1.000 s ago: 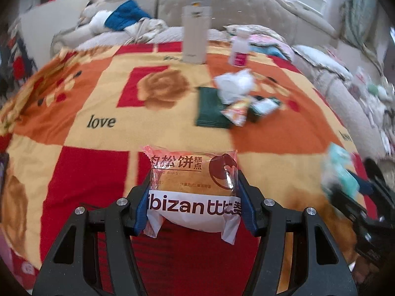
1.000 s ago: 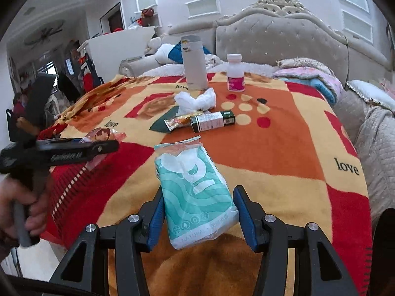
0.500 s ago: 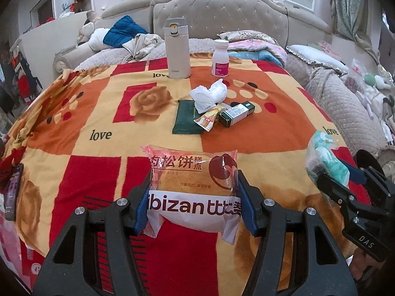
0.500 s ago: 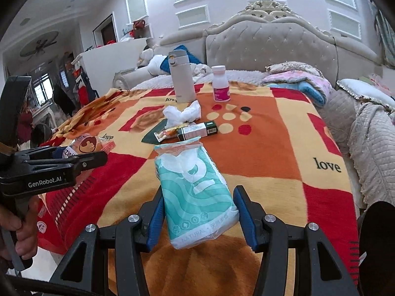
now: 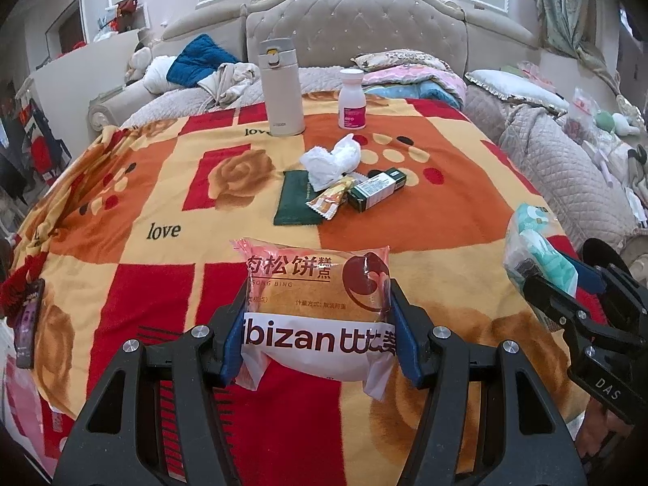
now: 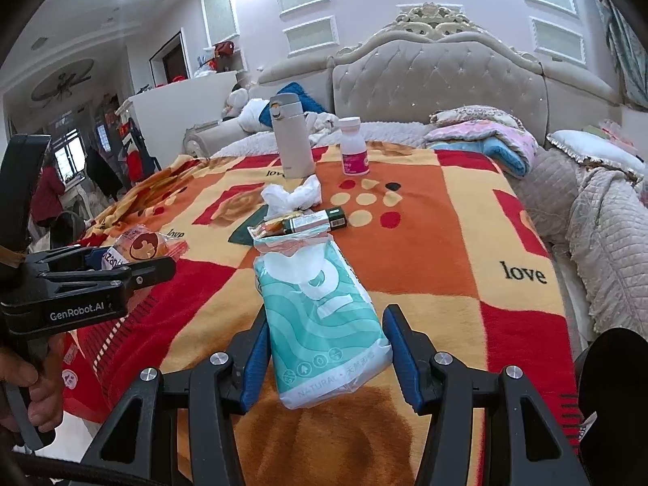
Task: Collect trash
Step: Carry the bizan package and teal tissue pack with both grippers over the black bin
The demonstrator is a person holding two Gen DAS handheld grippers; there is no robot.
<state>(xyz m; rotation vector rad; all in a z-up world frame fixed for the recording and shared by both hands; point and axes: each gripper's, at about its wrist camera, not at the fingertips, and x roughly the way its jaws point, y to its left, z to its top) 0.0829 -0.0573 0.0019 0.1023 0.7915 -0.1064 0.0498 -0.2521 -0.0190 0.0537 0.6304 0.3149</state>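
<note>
My left gripper (image 5: 318, 324) is shut on a pink and white pastry packet (image 5: 318, 308) and holds it above the near edge of the bed blanket (image 5: 129, 186). My right gripper (image 6: 324, 348) is shut on a teal tissue pack (image 6: 320, 312), which also shows in the left wrist view (image 5: 538, 251). The pastry packet shows at the left of the right wrist view (image 6: 139, 247). In the blanket's middle lie a crumpled white tissue (image 5: 332, 158), an orange snack wrapper (image 5: 330, 198), a small green box (image 5: 376, 188) and a dark green cloth (image 5: 295, 198).
A beige thermos (image 5: 280, 87) and a white pill bottle with a pink label (image 5: 351, 99) stand at the far side of the blanket. Pillows and clothes lie against the tufted headboard (image 5: 356, 28). A dark phone (image 5: 28, 320) lies at the blanket's left edge.
Both grippers have drawn back and up from the bed with their packets held; more of the headboard and room shows now.
</note>
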